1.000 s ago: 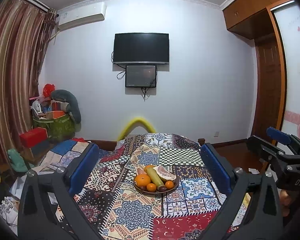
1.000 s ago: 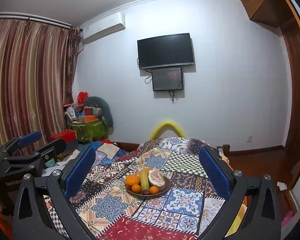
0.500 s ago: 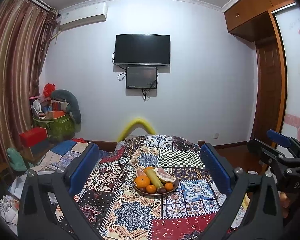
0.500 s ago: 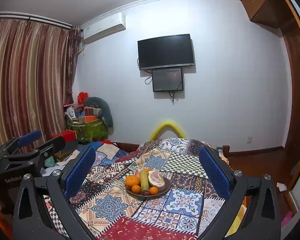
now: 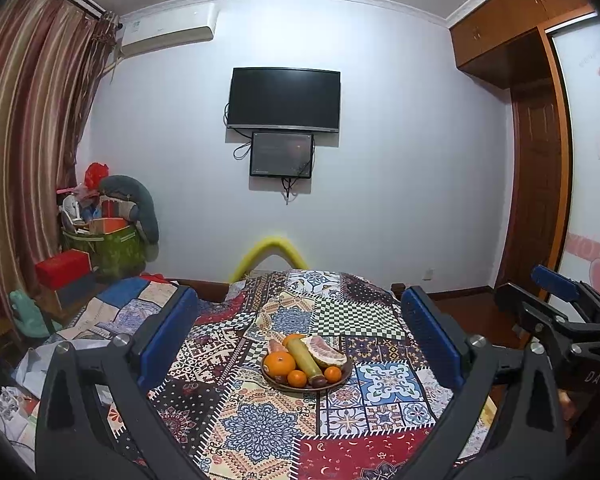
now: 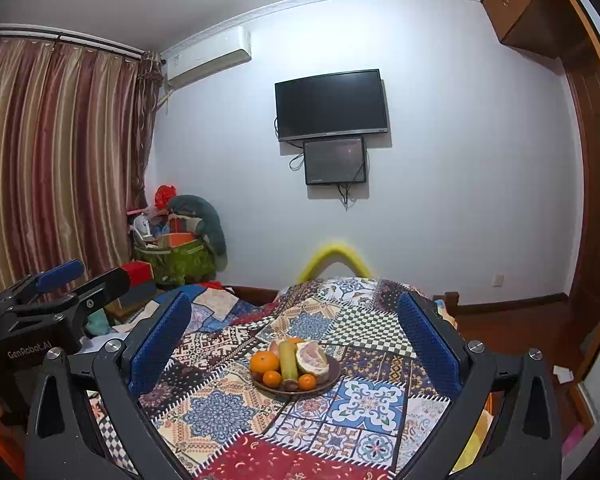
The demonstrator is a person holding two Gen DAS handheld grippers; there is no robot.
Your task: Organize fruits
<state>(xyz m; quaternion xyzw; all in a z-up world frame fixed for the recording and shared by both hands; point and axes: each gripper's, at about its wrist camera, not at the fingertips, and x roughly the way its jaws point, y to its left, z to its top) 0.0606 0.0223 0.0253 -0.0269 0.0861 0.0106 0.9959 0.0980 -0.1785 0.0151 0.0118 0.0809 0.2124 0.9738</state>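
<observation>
- Plate (image 5: 306,387) of fruit sits lower centre on the quilt (image 5: 260,432).
- Left gripper (image 5: 300,340) and right gripper (image 6: 296,336) both spread wide, empty.
- Plate lies ahead between each pair of fingers, well apart; neither clearly nearer.
- Banana (image 5: 306,360) long axis runs away from camera.

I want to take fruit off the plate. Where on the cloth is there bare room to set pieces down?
Bare patchwork cloth lies all around the fruit plate: the near red and blue patches, the checkered patch behind. The plate itself is crowded. Both hand-held grippers hang open, clear of it.
</observation>
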